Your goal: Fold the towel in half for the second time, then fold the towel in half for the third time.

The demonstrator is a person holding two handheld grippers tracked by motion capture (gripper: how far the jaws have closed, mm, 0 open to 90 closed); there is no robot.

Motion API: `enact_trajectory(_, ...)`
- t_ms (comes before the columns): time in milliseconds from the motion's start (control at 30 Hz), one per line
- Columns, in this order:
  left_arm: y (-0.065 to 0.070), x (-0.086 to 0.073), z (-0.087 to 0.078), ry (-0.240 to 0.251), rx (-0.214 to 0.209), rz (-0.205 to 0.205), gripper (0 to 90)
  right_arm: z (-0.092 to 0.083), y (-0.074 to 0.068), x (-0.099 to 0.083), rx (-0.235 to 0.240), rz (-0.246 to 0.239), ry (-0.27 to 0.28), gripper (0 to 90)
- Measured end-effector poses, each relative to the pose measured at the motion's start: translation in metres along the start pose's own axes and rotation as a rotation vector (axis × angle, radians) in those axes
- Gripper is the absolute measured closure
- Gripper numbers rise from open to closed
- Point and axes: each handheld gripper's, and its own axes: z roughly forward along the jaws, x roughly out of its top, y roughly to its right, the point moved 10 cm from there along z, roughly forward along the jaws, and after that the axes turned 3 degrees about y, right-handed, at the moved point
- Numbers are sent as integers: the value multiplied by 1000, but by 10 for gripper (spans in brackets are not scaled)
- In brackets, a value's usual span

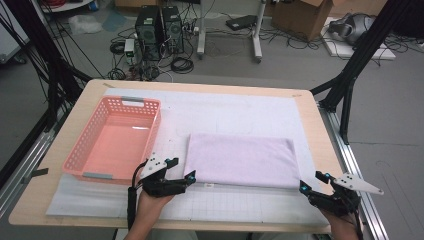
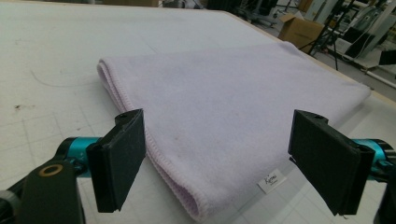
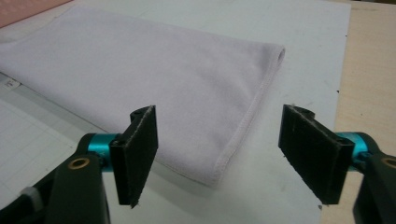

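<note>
Folded lilac towel (image 1: 242, 160) lies flat on the white gridded mat (image 1: 240, 205), right of the pink basket (image 1: 116, 140), long side running left to right. Looks soft and light, limp, with some nap; likely to sag and unfold if lifted by one layer alone. Not fragile, not slippery. Best hold, by judgement: the near corners, pinching all layers at the stitched hem.

Left gripper (image 2: 215, 163) sits at the towel's near-left corner. Jaws stand wide apart, gripping nothing; the corner lies on the mat between and just ahead of the pads, not pressed by either. A small white label (image 2: 272, 180) shows at the near edge.

Right gripper (image 3: 217, 154) sits at the near-right corner. Jaws likewise wide, holding nothing; the hemmed corner tip lies between them, flat on the mat, apart from both pads.
</note>
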Motion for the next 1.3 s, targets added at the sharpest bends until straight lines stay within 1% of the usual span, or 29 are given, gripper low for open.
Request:
enact_trajectory(67, 2, -2, -3, 4, -5, 10, 202, 3, 0, -1, 3, 15, 0, 220)
enact_trajectory(133, 1, -1, -4, 11, -7, 9, 208, 6, -1, -2, 12, 9, -1, 220)
enact_trajectory(200, 1, -2, -4, 12, -2, 3, 210, 8, -1, -2, 12, 6, -3, 218)
enact_trajectory(300, -2, -1, -6, 13, 5, 7, 214, 11, -1, 1, 15, -10, 2, 215)
enact_trajectory(400, -6, -1, -9, 16, 21, -3, 216, 13, -1, 3, 14, 3, 9, 213)
enact_trajectory(433, -7, -1, -11, 17, 25, -4, 216, 14, -1, 3, 13, 1, 10, 213)
enact_trajectory(500, -8, 0, -12, 22, 32, -5, 219, 14, -2, 3, 17, -1, 6, 213)
enact_trajectory(567, -8, 0, -13, 21, 35, -6, 223, 14, -3, 4, 17, 4, 15, 213)
enact_trajectory(667, -9, 0, -13, 22, 36, -9, 225, 13, -3, 4, 15, 1, 15, 213)
enact_trajectory(733, -11, 0, -12, 19, 37, -19, 228, 13, -2, 3, 14, 1, 9, 213)
enact_trajectory(767, -11, 0, -12, 15, 35, -19, 229, 12, -2, 3, 11, 8, 11, 213)
enact_trajectory(867, -12, -3, -7, -1, 26, -25, 230, 12, -1, 2, 9, 9, 6, 213)
enact_trajectory(933, -11, -6, -4, -20, 17, -29, 239, 13, 0, 0, 9, 14, -2, 213)
enact_trajectory(1000, -11, -9, -2, -37, 16, -33, 251, 13, 0, -2, 9, 14, -13, 213)
enact_trajectory(1067, -11, -12, -1, -60, 18, -44, 256, 14, 1, -2, 10, 15, -13, 213)
enact_trajectory(1133, -11, -13, 0, -64, 22, -49, 259, 14, 0, -1, 14, 16, -15, 213)
enact_trajectory(1167, -12, -17, 0, -83, 33, -47, 260, 15, -1, -1, 17, 16, -16, 213)
enact_trajectory(1200, -10, -19, 1, -92, 35, -54, 259, 16, -3, 0, 23, 15, -14, 213)
enact_trajectory(1267, -9, -22, 2, -117, 39, -45, 269, 19, -6, 0, 38, 3, -21, 213)
enact_trajectory(1300, -9, -23, 3, -119, 46, -46, 273, 20, -7, 1, 43, 5, -25, 213)
